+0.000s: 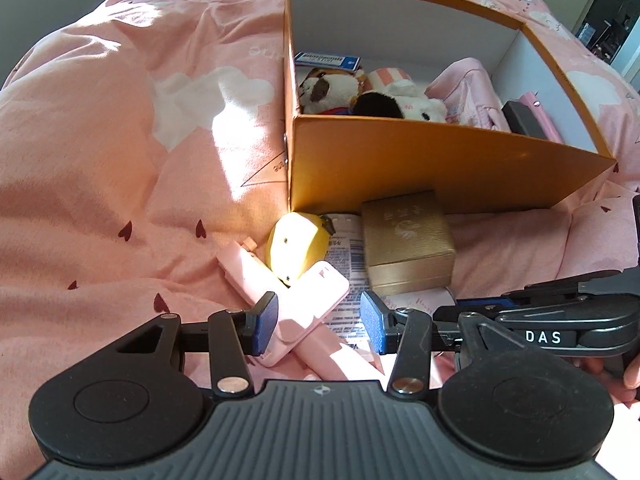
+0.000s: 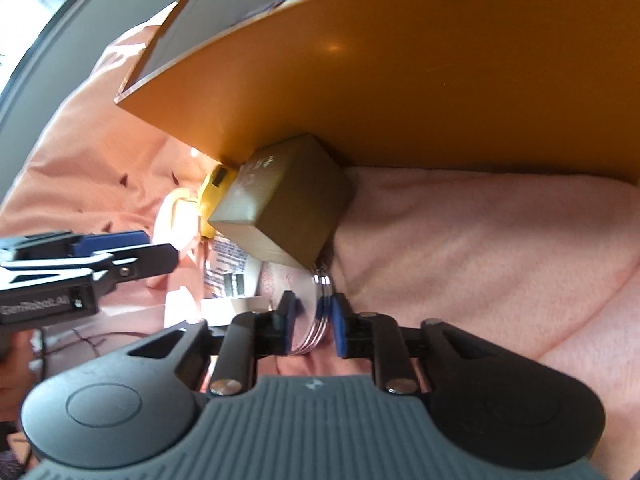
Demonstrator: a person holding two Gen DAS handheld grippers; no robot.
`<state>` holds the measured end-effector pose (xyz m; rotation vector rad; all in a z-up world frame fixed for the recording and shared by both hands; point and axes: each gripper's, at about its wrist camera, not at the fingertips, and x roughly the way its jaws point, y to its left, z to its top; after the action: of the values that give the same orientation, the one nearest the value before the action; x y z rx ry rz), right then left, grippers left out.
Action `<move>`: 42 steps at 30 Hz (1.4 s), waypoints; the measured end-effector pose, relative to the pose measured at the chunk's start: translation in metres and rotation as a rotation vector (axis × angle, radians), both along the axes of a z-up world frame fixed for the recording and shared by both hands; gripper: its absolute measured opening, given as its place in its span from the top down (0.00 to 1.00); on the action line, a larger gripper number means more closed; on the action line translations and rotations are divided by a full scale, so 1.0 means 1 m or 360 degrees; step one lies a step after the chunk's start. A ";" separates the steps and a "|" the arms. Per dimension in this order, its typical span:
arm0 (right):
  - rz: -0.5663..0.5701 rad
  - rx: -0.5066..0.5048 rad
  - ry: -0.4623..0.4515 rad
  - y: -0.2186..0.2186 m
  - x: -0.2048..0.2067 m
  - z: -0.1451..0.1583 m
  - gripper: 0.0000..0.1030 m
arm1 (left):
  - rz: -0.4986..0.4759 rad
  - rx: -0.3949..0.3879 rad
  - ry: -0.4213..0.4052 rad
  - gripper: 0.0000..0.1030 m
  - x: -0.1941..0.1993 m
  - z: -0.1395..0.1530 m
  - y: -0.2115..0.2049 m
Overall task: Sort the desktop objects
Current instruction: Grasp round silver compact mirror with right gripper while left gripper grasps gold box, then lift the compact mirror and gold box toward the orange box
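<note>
My left gripper [image 1: 318, 316] stands open low over the bedspread. A flat pink case [image 1: 316, 296] lies between its blue pads, crossed over a pink stick [image 1: 244, 272]; the left pad is at the case's edge and a gap stays at the right pad. Just beyond lie a yellow rounded thing [image 1: 296, 248] and a gold box [image 1: 408, 248] on a printed leaflet [image 1: 346, 256]. In the right wrist view my right gripper [image 2: 315, 320] is shut on a round silver-rimmed disc [image 2: 322, 300] that stands on edge below the gold box [image 2: 280, 208].
A tall orange box [image 1: 400, 160] stands right behind the gold box and holds plush toys [image 1: 360, 96], pink items and a dark case. Its wall [image 2: 400, 80] fills the upper part of the right wrist view. Rumpled pink bedding [image 1: 100, 160] lies all around.
</note>
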<state>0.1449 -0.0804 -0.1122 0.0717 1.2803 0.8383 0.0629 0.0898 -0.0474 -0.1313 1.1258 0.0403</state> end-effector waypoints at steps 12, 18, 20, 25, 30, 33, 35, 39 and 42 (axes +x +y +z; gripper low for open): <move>-0.0051 -0.0172 -0.0373 -0.035 -0.012 0.067 0.87 | -0.0279 0.0047 -0.0141 0.49 0.006 0.009 -0.038; -0.0077 -0.0330 -0.0618 -0.045 -0.012 0.087 0.87 | -0.0425 0.0120 -0.0116 0.48 0.012 -0.001 -0.062; -0.0040 -0.0385 -0.0653 -0.040 -0.013 0.081 0.87 | -0.0418 0.0084 -0.0114 0.48 0.016 -0.004 -0.064; -0.0005 -0.0406 -0.0638 -0.037 -0.016 0.063 0.86 | -0.0364 -0.0019 -0.0094 0.46 0.034 -0.013 -0.072; -0.0085 -0.0317 -0.0451 -0.040 -0.013 0.045 0.85 | -0.0308 0.0084 -0.0088 0.46 0.040 -0.022 -0.073; -0.0138 -0.0336 -0.0474 -0.042 -0.023 0.039 0.86 | -0.0260 0.0031 -0.0078 0.45 0.039 -0.024 -0.065; -0.0170 -0.0339 -0.0501 -0.040 -0.029 0.039 0.86 | -0.0242 0.0005 -0.0091 0.46 0.037 -0.024 -0.062; -0.0144 -0.0394 -0.0594 -0.033 -0.043 0.041 0.86 | -0.0215 0.0010 -0.0132 0.54 0.028 -0.019 -0.060; -0.0125 -0.0423 -0.0630 -0.032 -0.046 0.043 0.86 | -0.0198 0.0065 -0.0163 0.58 0.024 -0.011 -0.061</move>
<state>0.0986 -0.1125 -0.0692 -0.2438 0.9961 0.5733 0.0865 0.0289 -0.0589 -0.0264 1.0279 -0.0537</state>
